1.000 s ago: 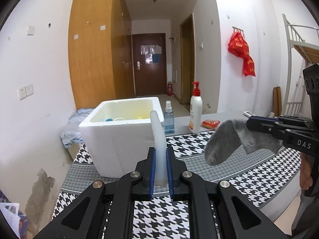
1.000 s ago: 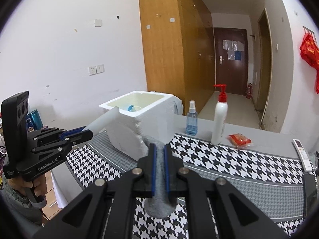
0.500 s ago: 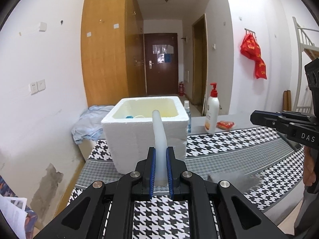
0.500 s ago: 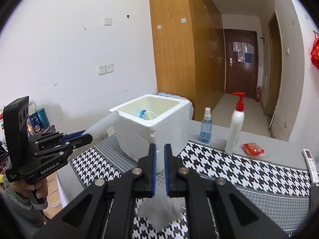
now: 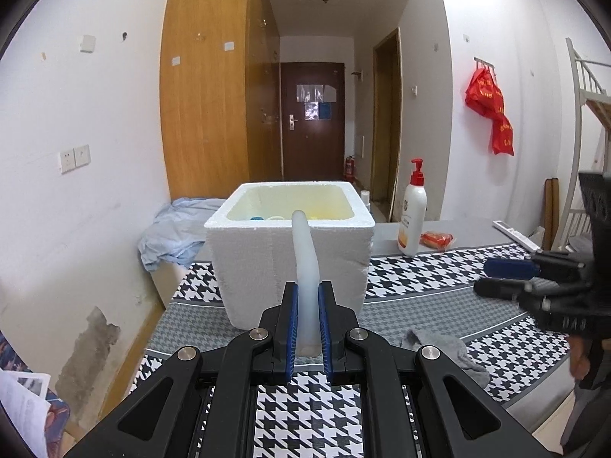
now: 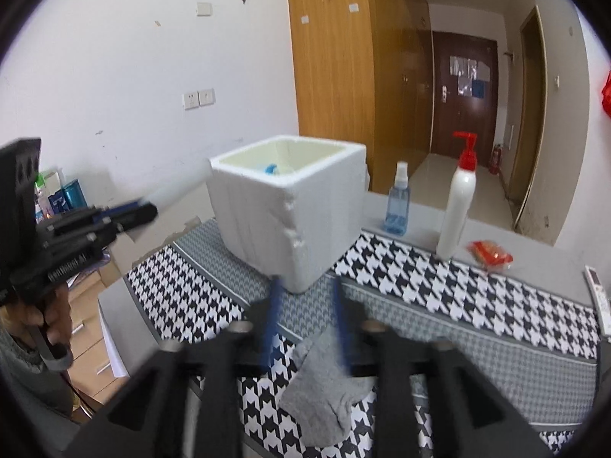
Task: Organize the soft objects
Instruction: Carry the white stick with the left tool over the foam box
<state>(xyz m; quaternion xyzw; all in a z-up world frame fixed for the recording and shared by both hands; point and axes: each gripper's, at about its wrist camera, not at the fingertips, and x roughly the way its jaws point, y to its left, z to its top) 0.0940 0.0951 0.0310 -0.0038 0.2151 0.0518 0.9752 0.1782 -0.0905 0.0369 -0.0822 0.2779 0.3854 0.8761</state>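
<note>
My left gripper [image 5: 305, 290] is shut on a pale white soft stick [image 5: 303, 248] that stands up between its blue pads, in front of the white foam box [image 5: 267, 267]. The right wrist view shows the same gripper [image 6: 149, 206] at the left, its stick reaching toward the box [image 6: 267, 221]. My right gripper [image 6: 305, 286] hangs over the table with its jaws opening and nothing pressed between them. A grey sock [image 6: 324, 393] lies loose on the houndstooth cloth just below it. From the left wrist, the sock [image 5: 446, 347] lies under the right gripper [image 5: 492, 276].
A white pump bottle [image 6: 458, 206], a blue spray bottle [image 6: 397, 206], a red packet [image 6: 490, 253] and a remote [image 6: 597, 297] stand beyond the cloth. A blue fabric heap [image 5: 172, 229] lies left of the box. Small items lie inside the box.
The right gripper let go of the grey sock, which dropped onto the cloth, and its jaws have come apart. The left gripper still grips the white stick and now faces the box.
</note>
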